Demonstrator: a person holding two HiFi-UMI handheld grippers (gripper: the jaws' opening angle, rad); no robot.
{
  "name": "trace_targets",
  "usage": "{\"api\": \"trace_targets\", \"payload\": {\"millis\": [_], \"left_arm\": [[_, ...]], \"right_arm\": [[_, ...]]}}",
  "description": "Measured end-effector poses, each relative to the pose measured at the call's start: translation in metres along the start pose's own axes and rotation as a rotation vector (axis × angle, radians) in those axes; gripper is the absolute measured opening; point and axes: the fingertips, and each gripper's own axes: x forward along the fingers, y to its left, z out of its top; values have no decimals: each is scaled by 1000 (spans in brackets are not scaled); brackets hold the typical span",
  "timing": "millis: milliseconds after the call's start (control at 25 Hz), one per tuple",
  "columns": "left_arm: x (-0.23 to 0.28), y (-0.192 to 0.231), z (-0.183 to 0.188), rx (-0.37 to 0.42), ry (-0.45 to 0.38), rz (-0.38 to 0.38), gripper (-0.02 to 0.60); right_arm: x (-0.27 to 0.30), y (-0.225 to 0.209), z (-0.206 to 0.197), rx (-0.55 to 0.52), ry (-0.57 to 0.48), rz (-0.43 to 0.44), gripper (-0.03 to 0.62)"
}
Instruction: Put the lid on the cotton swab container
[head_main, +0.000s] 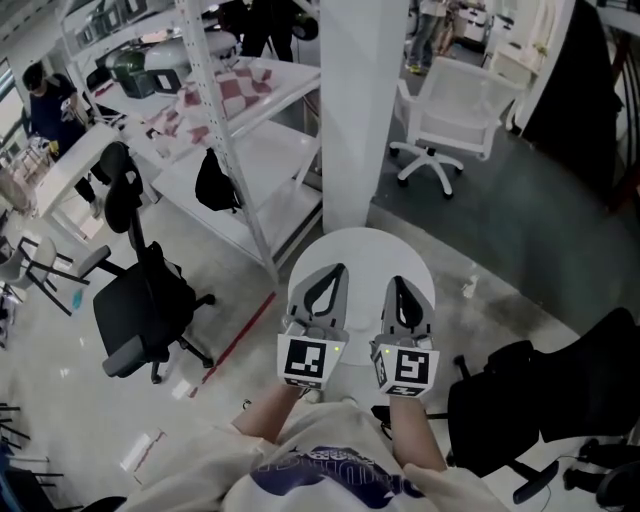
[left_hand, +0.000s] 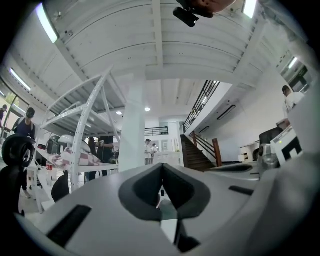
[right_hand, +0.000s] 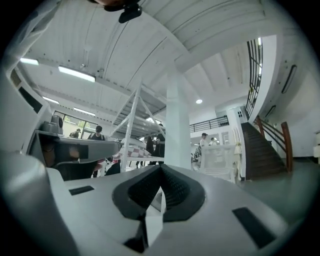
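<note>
No cotton swab container or lid shows in any view. In the head view I hold both grippers side by side, raised over a small round white table (head_main: 365, 250). My left gripper (head_main: 336, 270) is shut, its grey jaws meeting at the tips with nothing between them. My right gripper (head_main: 398, 282) is shut and empty as well. In the left gripper view the left gripper (left_hand: 161, 166) points out level across the room, past a white pillar. The right gripper (right_hand: 161, 167) in its own view also points level, jaws closed together.
A white pillar (head_main: 350, 100) stands just behind the table. A white shelf rack (head_main: 235, 130) with a checked cloth is at the left, a black office chair (head_main: 140, 300) in front of it. Another black chair (head_main: 530, 400) is at the right, a white chair (head_main: 450, 110) beyond.
</note>
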Motion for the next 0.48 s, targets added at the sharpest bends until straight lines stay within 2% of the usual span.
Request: {"api": "trace_targets", "payload": {"millis": [320, 480], "left_arm": [[6, 4, -1, -4, -13, 4, -2], [19, 8, 1, 2, -34, -17, -3]], "right_arm": [[3, -6, 7, -43, -17, -20, 9], [15, -11, 6, -48, -23, -23, 9]]}}
